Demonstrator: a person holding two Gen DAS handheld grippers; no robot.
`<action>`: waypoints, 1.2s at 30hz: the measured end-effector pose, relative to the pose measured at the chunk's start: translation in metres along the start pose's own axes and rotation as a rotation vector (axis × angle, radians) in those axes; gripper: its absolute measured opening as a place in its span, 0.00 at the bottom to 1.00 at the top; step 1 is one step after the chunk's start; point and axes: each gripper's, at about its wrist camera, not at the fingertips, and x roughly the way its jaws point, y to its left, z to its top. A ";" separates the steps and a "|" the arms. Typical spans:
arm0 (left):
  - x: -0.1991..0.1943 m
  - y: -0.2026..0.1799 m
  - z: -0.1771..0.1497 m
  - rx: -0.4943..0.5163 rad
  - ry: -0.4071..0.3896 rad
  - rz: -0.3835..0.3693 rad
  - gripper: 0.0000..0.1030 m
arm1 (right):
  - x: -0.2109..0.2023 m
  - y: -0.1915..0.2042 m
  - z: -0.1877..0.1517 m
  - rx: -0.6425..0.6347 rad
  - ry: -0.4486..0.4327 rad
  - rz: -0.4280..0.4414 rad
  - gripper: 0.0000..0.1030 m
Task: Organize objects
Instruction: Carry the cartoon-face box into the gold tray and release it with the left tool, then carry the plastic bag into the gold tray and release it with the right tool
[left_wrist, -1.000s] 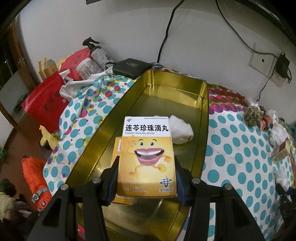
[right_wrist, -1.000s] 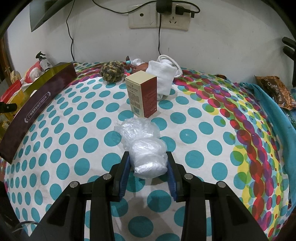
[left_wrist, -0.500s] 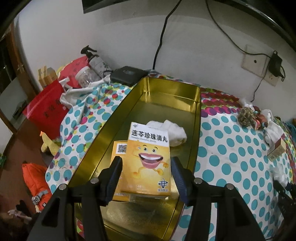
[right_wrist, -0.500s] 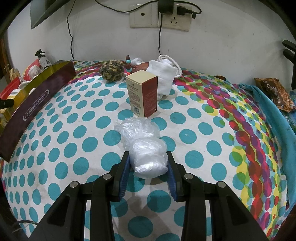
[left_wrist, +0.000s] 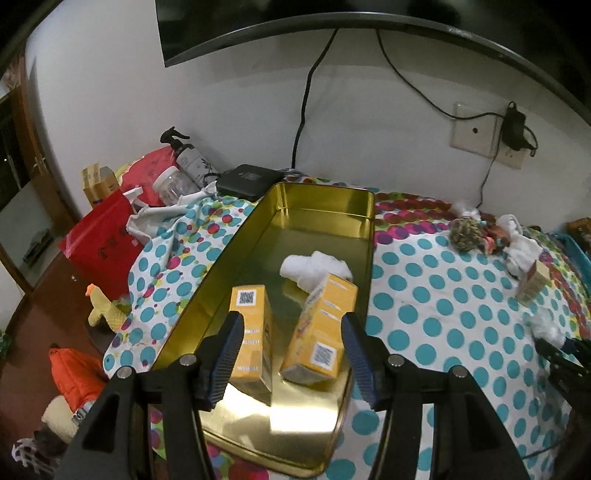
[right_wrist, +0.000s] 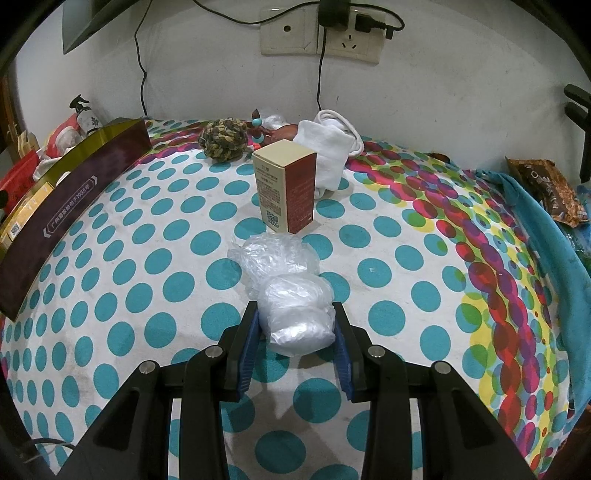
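My left gripper (left_wrist: 291, 354) hangs open above the near end of the gold tin (left_wrist: 221, 254), holding nothing. Below it, two yellow medicine boxes stand in the tin: one upright (left_wrist: 251, 328), the other (left_wrist: 321, 325) leaning to the right. A white cloth wad (left_wrist: 314, 269) lies behind them. My right gripper (right_wrist: 295, 328) is shut on a crumpled clear plastic bag (right_wrist: 295, 306) that rests on the polka-dot cloth (right_wrist: 147, 280). In the right wrist view the tin (right_wrist: 74, 192) is at the far left.
A beige and red carton (right_wrist: 286, 188) stands just beyond the bag, with a rope ball (right_wrist: 221, 140) and white fabric (right_wrist: 325, 151) behind it. Bottles, a jar and a red bag (left_wrist: 103, 236) crowd the tin's left. A snack packet (right_wrist: 546, 188) lies far right.
The left gripper opened and let go of the yellow box, which now leans in the tin beside the other box. That gripper rose and drew back. The right gripper stayed put.
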 end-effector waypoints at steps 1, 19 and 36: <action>-0.002 -0.001 -0.001 0.001 0.000 -0.004 0.55 | 0.000 -0.001 0.000 0.001 0.000 0.002 0.33; -0.040 -0.007 -0.061 -0.051 -0.051 -0.057 0.55 | -0.004 0.006 -0.001 -0.036 -0.020 -0.037 0.33; -0.057 -0.012 -0.120 -0.028 0.000 -0.127 0.55 | -0.049 0.112 0.049 -0.193 -0.112 0.177 0.32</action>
